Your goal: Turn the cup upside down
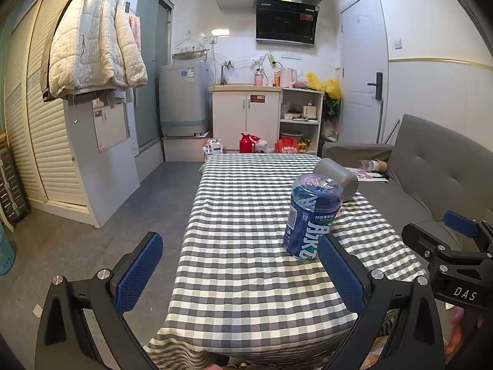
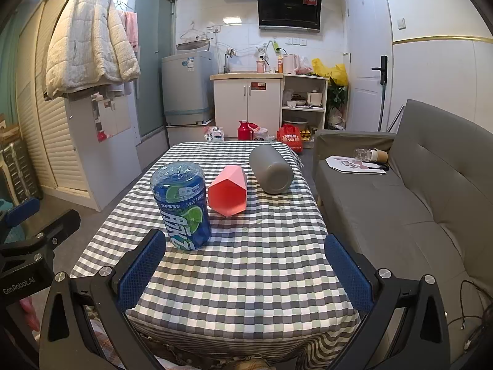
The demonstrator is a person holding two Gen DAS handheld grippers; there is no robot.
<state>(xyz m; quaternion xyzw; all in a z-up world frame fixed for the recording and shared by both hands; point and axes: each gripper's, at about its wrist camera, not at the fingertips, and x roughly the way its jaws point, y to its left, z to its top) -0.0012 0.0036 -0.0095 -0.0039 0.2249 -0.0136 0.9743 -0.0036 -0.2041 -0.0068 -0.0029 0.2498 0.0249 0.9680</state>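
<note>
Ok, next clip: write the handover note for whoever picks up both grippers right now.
Left gripper: open, empty, held at the near end of the checkered table.
Right gripper: open, empty, also at the near end.
Things: blue cut bottle cup stands mouth down nearest the grippers. Pink faceted cup lies on its side behind it. Grey cup lies on its side further back, to the right.
Done: the blue one looks already inverted.
Left: pink and grey probably still need turning mouth down; nothing is gripped yet.

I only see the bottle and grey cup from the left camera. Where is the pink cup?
In the right wrist view the pink cup lies on its side mid-table, between the blue bottle on its left and the grey cup on its right.
</note>
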